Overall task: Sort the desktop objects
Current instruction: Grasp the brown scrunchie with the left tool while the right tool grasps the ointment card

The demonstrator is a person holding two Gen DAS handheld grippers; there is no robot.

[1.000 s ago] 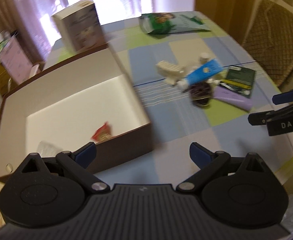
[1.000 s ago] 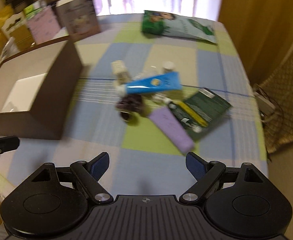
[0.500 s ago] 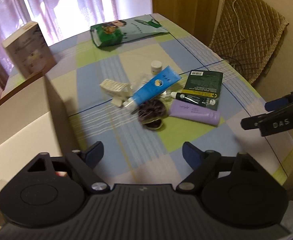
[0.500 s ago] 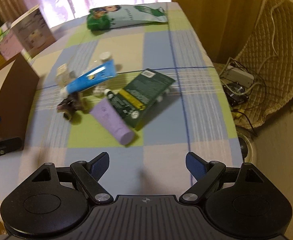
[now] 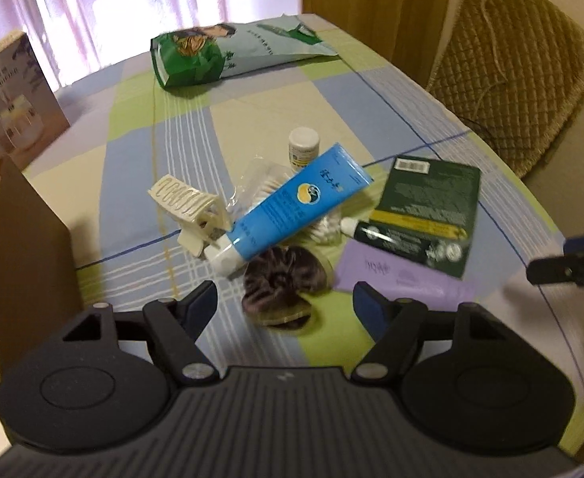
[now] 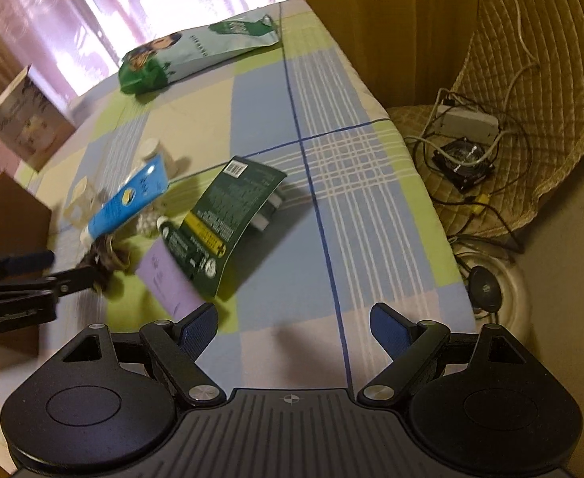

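Checked tablecloth (image 5: 140,151), both grippers' fingers (image 5: 204,302) wide, empty

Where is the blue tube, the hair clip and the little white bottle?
blue tube (image 5: 297,208), left wrist view, middle of its body.
hair clip (image 5: 184,199), left wrist view, its cream toothed top.
little white bottle (image 5: 303,146), left wrist view, below its cap.

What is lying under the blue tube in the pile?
The blue tube rests across a clear bag of cotton swabs and overlaps the dark scrunchie. Its cap touches the cream hair clip. Anything directly beneath its middle is hidden.
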